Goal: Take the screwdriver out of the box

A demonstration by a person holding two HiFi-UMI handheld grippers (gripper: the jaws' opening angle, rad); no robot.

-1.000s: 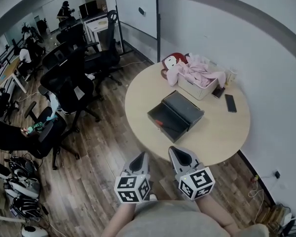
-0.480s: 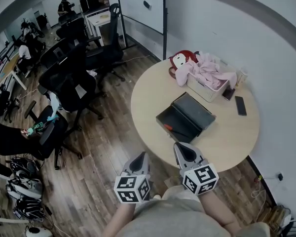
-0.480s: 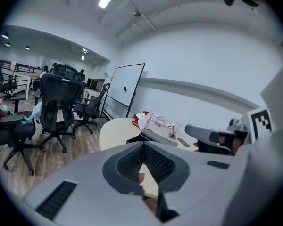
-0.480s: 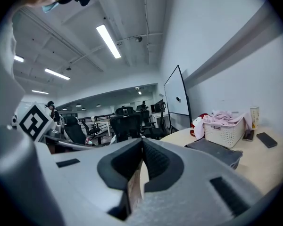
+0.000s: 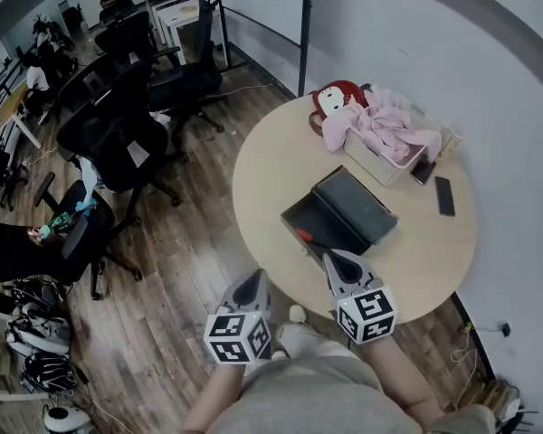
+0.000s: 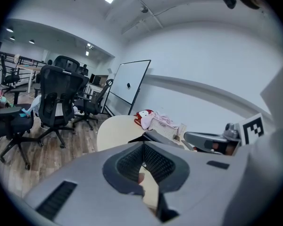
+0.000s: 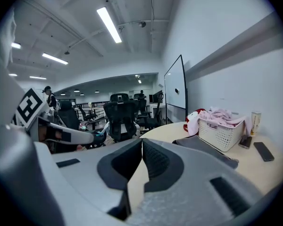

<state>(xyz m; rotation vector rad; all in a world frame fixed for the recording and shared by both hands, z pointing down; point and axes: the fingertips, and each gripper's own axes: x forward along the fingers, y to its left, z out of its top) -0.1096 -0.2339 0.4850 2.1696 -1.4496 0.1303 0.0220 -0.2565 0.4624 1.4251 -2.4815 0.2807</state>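
A dark box lies open on the round table, with its lid folded back. A screwdriver with a red handle rests in the box's near half. My right gripper is shut and empty. It hangs over the table's near edge, just short of the box's near corner. In the right gripper view my right gripper has the box ahead to its right. My left gripper is shut and empty, over the floor beside the table. The left gripper view has my left gripper pointing at the box.
A white basket of pink cloth and a red-haired doll sit at the table's far side. Two phones lie by the wall. Office chairs stand on the wooden floor at left.
Both grippers have moved forward towards the table. The right one now reaches over the table's near edge, close to the box. The table sits nearer in the head view.
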